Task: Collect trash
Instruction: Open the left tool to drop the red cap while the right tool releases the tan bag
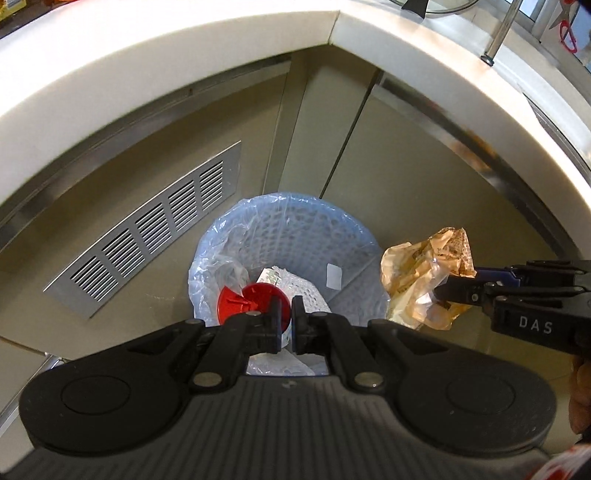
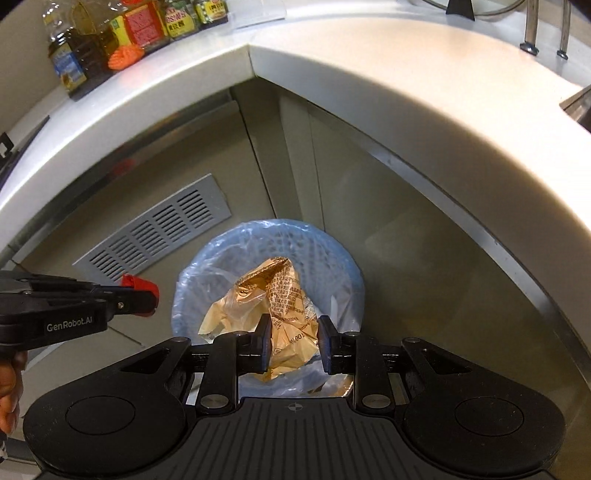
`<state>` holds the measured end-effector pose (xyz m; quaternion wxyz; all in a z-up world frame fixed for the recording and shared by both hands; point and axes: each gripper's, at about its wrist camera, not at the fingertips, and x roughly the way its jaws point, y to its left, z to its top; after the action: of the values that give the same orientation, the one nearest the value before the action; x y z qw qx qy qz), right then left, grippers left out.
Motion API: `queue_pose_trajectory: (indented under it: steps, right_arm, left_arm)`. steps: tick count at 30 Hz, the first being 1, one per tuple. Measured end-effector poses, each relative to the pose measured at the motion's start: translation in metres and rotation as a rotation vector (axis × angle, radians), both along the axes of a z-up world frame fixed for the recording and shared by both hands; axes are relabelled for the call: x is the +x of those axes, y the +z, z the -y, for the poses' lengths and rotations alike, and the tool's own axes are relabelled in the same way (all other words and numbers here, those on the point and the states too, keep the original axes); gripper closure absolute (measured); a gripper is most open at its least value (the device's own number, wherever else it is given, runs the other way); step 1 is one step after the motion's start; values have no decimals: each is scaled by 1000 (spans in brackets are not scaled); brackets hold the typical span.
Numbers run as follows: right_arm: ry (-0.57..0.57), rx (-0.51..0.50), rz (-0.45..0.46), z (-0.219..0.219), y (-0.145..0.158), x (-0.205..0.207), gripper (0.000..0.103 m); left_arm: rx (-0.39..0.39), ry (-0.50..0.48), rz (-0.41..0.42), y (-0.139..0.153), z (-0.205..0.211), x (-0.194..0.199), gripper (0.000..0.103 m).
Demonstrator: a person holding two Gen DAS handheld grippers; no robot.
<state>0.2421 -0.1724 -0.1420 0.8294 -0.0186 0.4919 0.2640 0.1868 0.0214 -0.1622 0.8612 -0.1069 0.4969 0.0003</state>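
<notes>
A round bin (image 1: 295, 229) with a pale blue liner stands on the floor in the cabinet corner, with white scraps (image 1: 299, 288) inside it. My left gripper (image 1: 286, 314) hangs over the bin's near rim, shut on a flat red plastic lid (image 1: 243, 301). From the right wrist view that lid (image 2: 137, 283) pokes out of the left gripper (image 2: 149, 295), left of the bin (image 2: 325, 243). My right gripper (image 2: 291, 339) is shut on a crumpled tan wrapper (image 2: 280, 306) above the bin mouth. In the left wrist view the wrapper (image 1: 421, 273) and right gripper (image 1: 454, 284) sit beside the bin's right rim.
A white L-shaped counter (image 2: 369, 74) overhangs the corner above the bin. A metal vent grille (image 1: 147, 229) is set in the left cabinet face. Sauce bottles (image 2: 110, 33) line the counter's back left. Red-handled scissors (image 1: 567, 33) hang at top right. A hand (image 2: 7, 387) holds the left gripper.
</notes>
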Motion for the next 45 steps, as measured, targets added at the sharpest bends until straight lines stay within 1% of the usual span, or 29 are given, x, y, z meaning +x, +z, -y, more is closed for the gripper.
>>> queue_pose_trajectory:
  steps: [7, 21, 38, 39, 40, 41, 43, 45]
  right_arm:
    - [-17, -10, -15, -4, -17, 13, 77]
    - [-36, -24, -28, -9, -29, 18, 77]
    - [-41, -29, -33, -17, -37, 25, 77]
    - [-41, -29, -33, -17, -36, 25, 77]
    - [-41, -30, -33, -17, -36, 25, 77]
    - [-42, -31, -34, -17, -36, 25, 77]
    - [-44, -33, -36, -16, -36, 26, 77]
    - [-47, -36, -37, -16, -37, 26, 77]
  left_arm:
    - [2, -4, -8, -14, 3, 11, 100]
    - [-7, -14, -13, -32, 6, 28, 100]
    - [-2, -23, -2, -37, 4, 36, 99]
    - [5, -30, 5, -37, 5, 37, 98]
    - [19, -35, 12, -38, 6, 37, 94]
    - [34, -42, 12, -39, 7, 38, 85]
    - [39, -43, 9, -41, 7, 39, 84]
    - [25, -38, 5, -41, 5, 38, 84]
